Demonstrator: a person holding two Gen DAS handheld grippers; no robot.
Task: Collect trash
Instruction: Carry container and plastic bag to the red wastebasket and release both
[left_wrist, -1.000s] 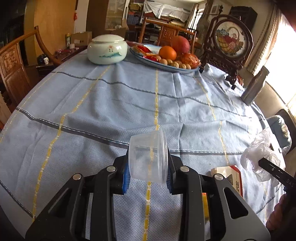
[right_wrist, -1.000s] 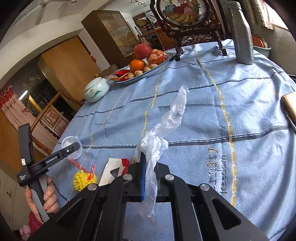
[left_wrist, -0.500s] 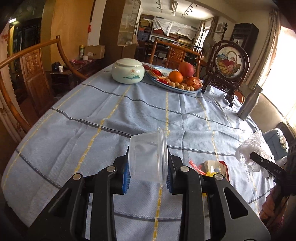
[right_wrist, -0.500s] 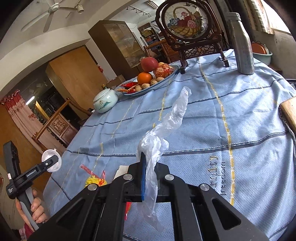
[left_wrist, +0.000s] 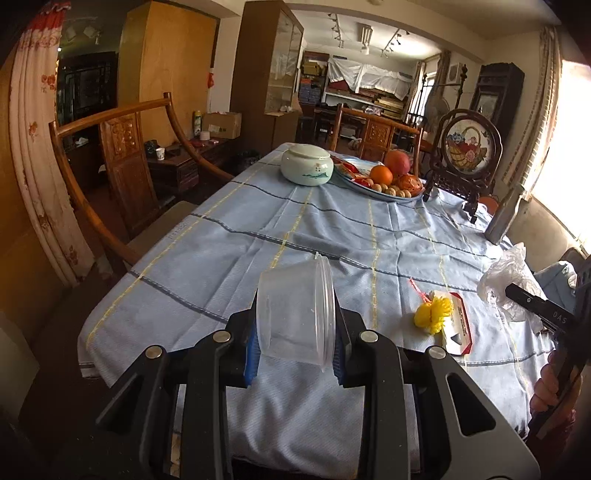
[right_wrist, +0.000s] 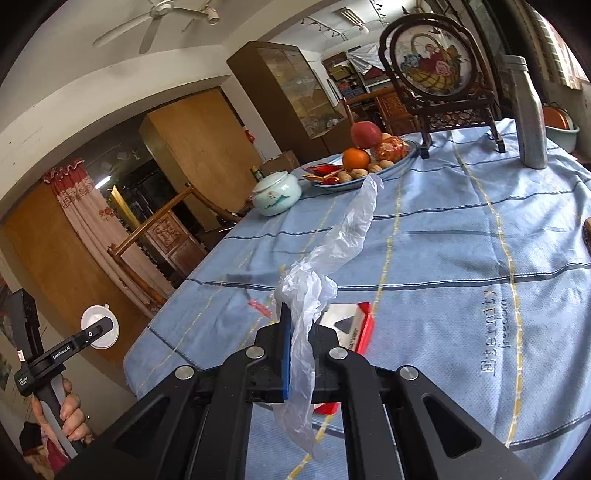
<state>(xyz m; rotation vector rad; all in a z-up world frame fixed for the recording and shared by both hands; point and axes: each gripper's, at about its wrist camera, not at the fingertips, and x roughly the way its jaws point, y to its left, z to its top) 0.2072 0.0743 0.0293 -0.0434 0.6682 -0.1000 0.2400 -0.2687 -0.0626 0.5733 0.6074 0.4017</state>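
My left gripper (left_wrist: 295, 343) is shut on a clear plastic cup (left_wrist: 295, 310), held on its side above the near edge of the blue tablecloth (left_wrist: 332, 236). My right gripper (right_wrist: 299, 350) is shut on a crumpled clear plastic bag (right_wrist: 332, 247) that trails up and hangs below the jaws. The bag also shows in the left wrist view (left_wrist: 506, 277). A red-and-white carton (left_wrist: 458, 328) and a yellow tassel (left_wrist: 434, 314) lie on the cloth between the grippers. The carton shows just past the right gripper (right_wrist: 351, 325). The cup shows at far left in the right wrist view (right_wrist: 99, 326).
A white lidded jar (left_wrist: 307, 168), a fruit plate (left_wrist: 384, 179), a framed basket screen (left_wrist: 467, 147) and a metal bottle (left_wrist: 504, 218) stand at the table's far end. Wooden chairs (left_wrist: 122, 162) stand to the left of the table and behind it.
Both grippers have drawn back and up from the table, keeping the cup and the bag. The carton and tassel now lie further ahead.
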